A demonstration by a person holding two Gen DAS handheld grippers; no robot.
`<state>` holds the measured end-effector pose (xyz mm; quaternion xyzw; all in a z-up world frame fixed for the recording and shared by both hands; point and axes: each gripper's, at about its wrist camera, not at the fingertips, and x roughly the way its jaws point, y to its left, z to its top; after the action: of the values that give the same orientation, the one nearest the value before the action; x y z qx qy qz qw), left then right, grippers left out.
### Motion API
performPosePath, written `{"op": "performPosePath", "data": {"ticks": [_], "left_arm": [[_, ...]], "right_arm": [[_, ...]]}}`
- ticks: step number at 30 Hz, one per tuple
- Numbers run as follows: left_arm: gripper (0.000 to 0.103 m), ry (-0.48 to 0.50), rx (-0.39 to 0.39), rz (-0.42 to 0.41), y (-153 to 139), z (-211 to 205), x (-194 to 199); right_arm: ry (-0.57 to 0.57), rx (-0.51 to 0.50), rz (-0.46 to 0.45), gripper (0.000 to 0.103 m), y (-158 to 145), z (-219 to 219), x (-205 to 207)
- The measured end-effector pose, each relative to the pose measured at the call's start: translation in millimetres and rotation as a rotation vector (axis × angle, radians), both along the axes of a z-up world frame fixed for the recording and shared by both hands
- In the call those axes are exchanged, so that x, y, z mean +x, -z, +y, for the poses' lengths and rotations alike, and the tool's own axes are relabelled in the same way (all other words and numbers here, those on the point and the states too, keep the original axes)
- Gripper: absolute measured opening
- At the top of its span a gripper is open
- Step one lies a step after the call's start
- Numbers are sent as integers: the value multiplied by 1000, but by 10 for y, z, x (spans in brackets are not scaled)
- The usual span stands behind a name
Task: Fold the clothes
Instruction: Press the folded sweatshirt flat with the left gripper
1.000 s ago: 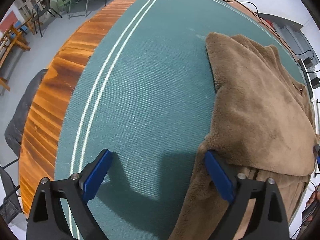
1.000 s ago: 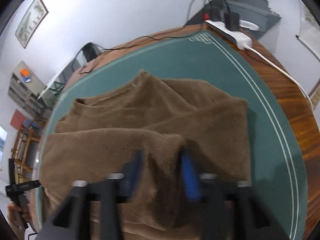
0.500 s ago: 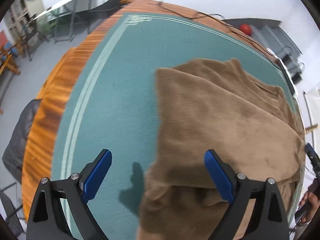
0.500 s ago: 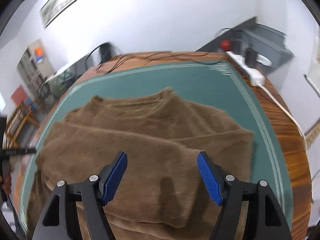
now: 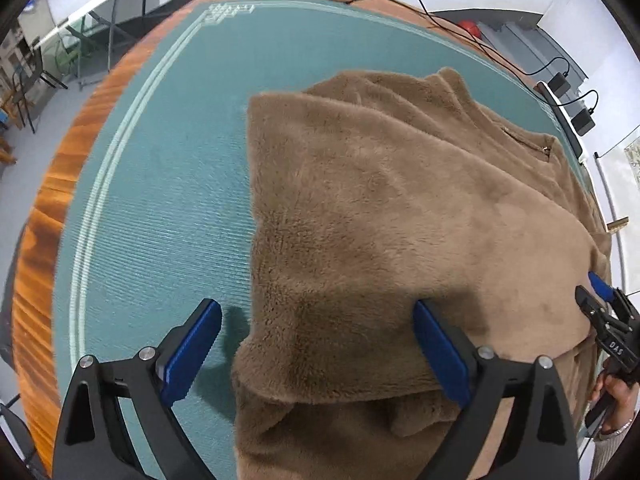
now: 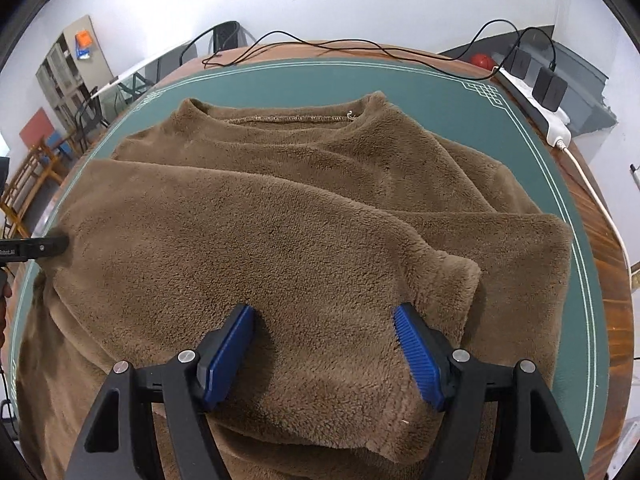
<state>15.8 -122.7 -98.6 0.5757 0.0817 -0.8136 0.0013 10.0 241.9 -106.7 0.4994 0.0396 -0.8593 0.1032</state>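
A brown fleece sweater (image 6: 280,240) lies on the green mat (image 5: 160,200), collar (image 6: 288,118) at the far side and a sleeve folded across its front. My right gripper (image 6: 324,340) is open just above that folded sleeve, with nothing between its blue pads (image 6: 228,354). My left gripper (image 5: 316,336) is open too, straddling the sweater's (image 5: 400,220) left edge, one pad over the mat and one over the fleece. The right gripper (image 5: 592,294) also shows at the sweater's right edge. A finger of the left gripper (image 6: 44,247) shows at the garment's left side.
The mat covers a round wooden table (image 5: 52,200). A white power strip (image 6: 532,112) with plugged adapters and black cables (image 6: 320,46) lie along the far rim. A person's hand (image 5: 612,396) holds the right gripper. Chairs and shelves stand beyond the table.
The left gripper has lifted and swung from bare mat to over the sweater's left edge. The right gripper has drawn back off the folded sleeve, and the collar is now in view.
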Motion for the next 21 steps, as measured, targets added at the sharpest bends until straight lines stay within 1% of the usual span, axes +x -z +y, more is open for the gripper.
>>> {"op": "performPosePath", "data": {"ticks": [2,4,5,6,9,11,13,15,17,21], "left_arm": [[98,18,-7,44,-161,42,66],[98,59,-5,88,-295,133,131],[98,88,-10,96,-322,198,149],[98,120,-14,95,-320,272,155],[98,177,-34,55,-143,436,155],[98,192,-54,30,-9,502,165],[98,206,-68,28,51,525,164],[101,215,-73,29,78,527,147],[101,214,-66,22,86,515,126],[101,216,-53,19,25,499,151]], "right_arm": [[21,-19,35,75,-138,-2,90],[30,-53,68,75,-271,-19,203],[26,-56,65,75,-271,-49,238],[17,-54,55,75,-249,-84,260],[-7,-40,22,75,-161,-182,320],[-10,-19,-1,75,-65,-214,332],[-9,-7,-9,75,-1,-222,342],[-9,-1,-11,76,42,-228,328],[-11,8,-11,79,78,-244,305],[7,12,-9,79,-11,-274,372]]}}
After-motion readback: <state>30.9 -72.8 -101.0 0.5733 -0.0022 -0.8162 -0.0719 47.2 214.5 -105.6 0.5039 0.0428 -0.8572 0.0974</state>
